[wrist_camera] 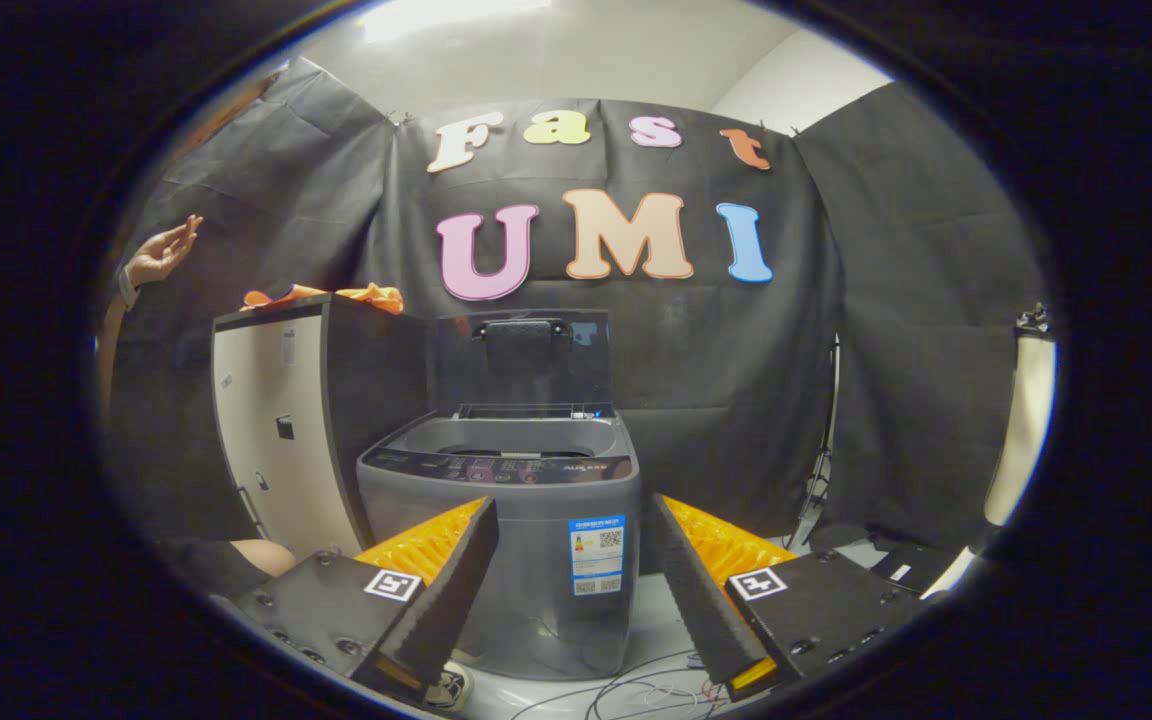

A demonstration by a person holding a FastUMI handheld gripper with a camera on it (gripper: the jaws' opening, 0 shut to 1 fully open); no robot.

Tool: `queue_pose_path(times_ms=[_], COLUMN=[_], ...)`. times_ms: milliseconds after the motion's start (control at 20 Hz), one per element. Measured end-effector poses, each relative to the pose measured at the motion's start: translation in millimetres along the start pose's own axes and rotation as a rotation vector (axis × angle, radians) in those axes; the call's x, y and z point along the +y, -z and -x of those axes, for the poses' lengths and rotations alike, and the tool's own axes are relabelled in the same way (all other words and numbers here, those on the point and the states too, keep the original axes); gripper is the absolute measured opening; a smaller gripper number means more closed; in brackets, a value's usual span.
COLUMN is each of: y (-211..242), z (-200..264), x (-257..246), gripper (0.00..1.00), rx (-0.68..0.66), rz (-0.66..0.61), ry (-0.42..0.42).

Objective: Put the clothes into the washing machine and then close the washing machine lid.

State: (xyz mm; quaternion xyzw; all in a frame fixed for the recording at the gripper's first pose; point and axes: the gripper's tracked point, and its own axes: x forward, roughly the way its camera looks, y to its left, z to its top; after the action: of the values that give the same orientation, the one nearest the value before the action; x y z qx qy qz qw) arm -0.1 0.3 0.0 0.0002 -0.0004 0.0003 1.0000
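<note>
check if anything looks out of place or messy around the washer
Mostly tidy. The orange clothes lie crumpled on top of the cabinet left of the washing machine, whose lid stands open. Loose cables trail on the floor by its base. The claw is open, holding nothing.

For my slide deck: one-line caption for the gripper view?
Open claw faces the lid-up washing machine; orange clothes lie atop the neighbouring cabinet.

Washing machine [536, 520] dark grey with blue-white sticker [597, 555], clothes [331, 295] orange on a cream-fronted, dark-sided cabinet [281, 430].
</note>
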Motion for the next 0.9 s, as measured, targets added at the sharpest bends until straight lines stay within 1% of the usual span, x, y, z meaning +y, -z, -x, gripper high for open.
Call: queue_pose_path(times_ms=[450,600,650,750,900], y=[-0.7,0.5,-3.5,-27.9,-89.1], z=[0.4,-2.0,-4.4,-16.6,-47.9], x=[1.4,3.5,11.1,33.6,88.7], gripper=[0.96,0.96,0.95,0.95,0.95], rx=[0.001,0.013,0.015,-0.021,-0.102], rz=[0.001,0.000,0.002,0.020,0.019], ry=[-0.005,0.019,0.020,-0.002,-0.087])
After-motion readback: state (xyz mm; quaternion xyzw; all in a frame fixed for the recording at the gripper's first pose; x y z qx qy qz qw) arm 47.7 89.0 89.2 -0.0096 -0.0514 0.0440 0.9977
